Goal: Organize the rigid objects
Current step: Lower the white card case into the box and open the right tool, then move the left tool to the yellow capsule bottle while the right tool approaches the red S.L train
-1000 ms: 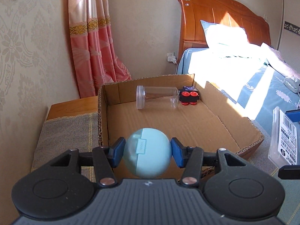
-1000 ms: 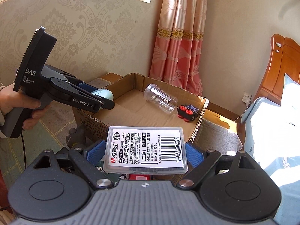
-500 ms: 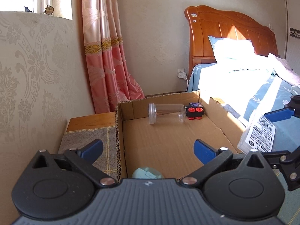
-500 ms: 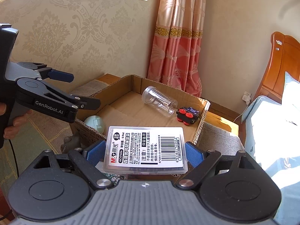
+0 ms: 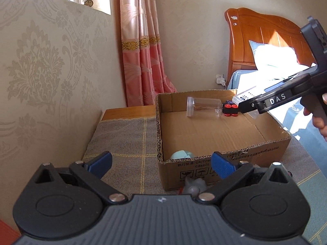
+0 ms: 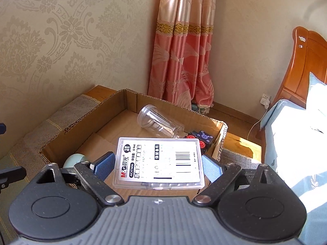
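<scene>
Plastic case sits flat between the blue pads of my right gripper, pinched by its two short ends. It hangs over the near right part of the box, not yet put down. I think the case is light, hard and a bit slippery, so a side pinch like this is a good hold, but a hard squeeze could crack it.

My left gripper is wide open and holds nothing. It is outside the box, at the near wall.

The ball lies in the near left corner of the box. It is round and smooth, so I think it could roll. The clear jar lies on its side by the far wall, with the toy just beside it on the right.

The left view shows the front of the box and a grey thing on the cloth just in front of it. The right view does not show that. Only the right view shows the label on the case.
</scene>
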Available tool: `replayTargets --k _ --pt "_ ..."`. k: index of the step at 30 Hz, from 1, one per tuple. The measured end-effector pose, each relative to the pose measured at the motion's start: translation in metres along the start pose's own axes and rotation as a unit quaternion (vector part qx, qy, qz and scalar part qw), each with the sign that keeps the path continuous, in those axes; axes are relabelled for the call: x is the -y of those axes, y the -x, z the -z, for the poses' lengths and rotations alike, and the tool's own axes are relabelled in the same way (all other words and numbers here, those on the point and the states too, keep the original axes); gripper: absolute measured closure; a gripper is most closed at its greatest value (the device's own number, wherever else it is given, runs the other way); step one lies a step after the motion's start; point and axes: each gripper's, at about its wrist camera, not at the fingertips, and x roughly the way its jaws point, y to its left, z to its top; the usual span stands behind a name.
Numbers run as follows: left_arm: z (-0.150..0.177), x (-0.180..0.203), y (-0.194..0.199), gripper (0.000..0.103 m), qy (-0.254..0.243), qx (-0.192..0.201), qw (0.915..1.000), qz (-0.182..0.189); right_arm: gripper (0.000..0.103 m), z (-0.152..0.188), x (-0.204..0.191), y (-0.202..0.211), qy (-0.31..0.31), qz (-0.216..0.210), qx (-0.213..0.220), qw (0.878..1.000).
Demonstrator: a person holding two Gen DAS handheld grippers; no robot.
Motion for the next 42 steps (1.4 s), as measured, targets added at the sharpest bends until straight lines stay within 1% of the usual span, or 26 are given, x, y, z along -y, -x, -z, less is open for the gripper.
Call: replayTargets --k 2,3,4,9,13,14,16,20,21,22,25,26,27,29,32,34,35,42 --pt "0.005 -0.002 0.000 0.001 0.002 -0.010 0.9999 0.000 0.010 -0.003 0.002 -0.005 -0.005 0.000 -0.001 1.000" --pt "0.007 -0.002 0.000 0.001 0.002 -0.015 0.9999 -0.002 0.006 -0.005 0.003 -0.008 -0.008 0.000 -0.001 1.000" --pt "0.009 -0.002 0.000 0.001 -0.001 -0.017 0.9999 -0.003 0.000 -0.006 0.003 -0.011 -0.013 0.005 -0.003 1.000" --pt "0.013 -0.001 0.002 0.001 -0.010 -0.022 0.9997 0.001 0.000 0.002 -0.004 0.001 -0.011 0.015 0.006 1.000" --pt "0.015 -0.001 0.008 0.001 -0.014 -0.021 0.9997 0.007 0.000 0.012 -0.010 0.018 -0.015 0.038 0.004 0.999" --pt "0.015 0.000 0.009 0.001 -0.015 -0.021 0.9996 0.009 0.000 0.018 -0.011 0.028 -0.022 0.039 0.006 0.999" --pt "0.016 0.002 0.012 0.001 -0.019 -0.023 0.9995 0.012 0.000 0.020 -0.012 0.032 -0.026 0.040 0.005 0.999" --pt "0.018 0.007 0.016 0.001 -0.029 -0.024 0.9991 0.017 0.000 0.036 -0.016 0.048 -0.039 0.050 0.006 0.998" --pt "0.019 0.009 0.018 0.001 -0.031 -0.024 0.9991 0.018 0.000 0.046 -0.018 0.055 -0.045 0.055 0.006 0.997" --pt "0.020 0.010 0.019 0.000 -0.032 -0.024 0.9990 0.019 0.000 0.046 -0.018 0.055 -0.045 0.055 0.006 0.997" --pt "0.023 0.012 0.021 0.001 -0.035 -0.026 0.9987 0.025 0.000 0.067 -0.018 0.061 -0.064 0.065 -0.001 0.996" --pt "0.024 0.012 0.021 0.001 -0.036 -0.027 0.9986 0.027 0.000 0.075 -0.018 0.062 -0.068 0.073 -0.005 0.995" --pt "0.025 0.013 0.022 0.001 -0.038 -0.028 0.9985 0.028 0.000 0.090 -0.017 0.063 -0.072 0.090 -0.012 0.993" --pt "0.027 0.015 0.022 0.001 -0.040 -0.031 0.9983 0.028 0.000 0.096 -0.016 0.062 -0.072 0.097 -0.017 0.993" --pt "0.029 0.018 0.023 0.001 -0.042 -0.036 0.9980 0.030 0.000 0.117 -0.013 0.054 -0.075 0.111 -0.045 0.990" --pt "0.031 0.019 0.023 0.001 -0.044 -0.037 0.9978 0.031 0.000 0.128 -0.010 0.049 -0.083 0.111 -0.060 0.988" --pt "0.032 0.019 0.023 0.001 -0.044 -0.038 0.9978 0.031 0.000 0.137 -0.008 0.045 -0.093 0.102 -0.071 0.988" --pt "0.034 0.023 0.022 0.001 -0.049 -0.046 0.9973 0.029 0.000 0.140 -0.013 0.035 -0.083 0.080 -0.081 0.990"
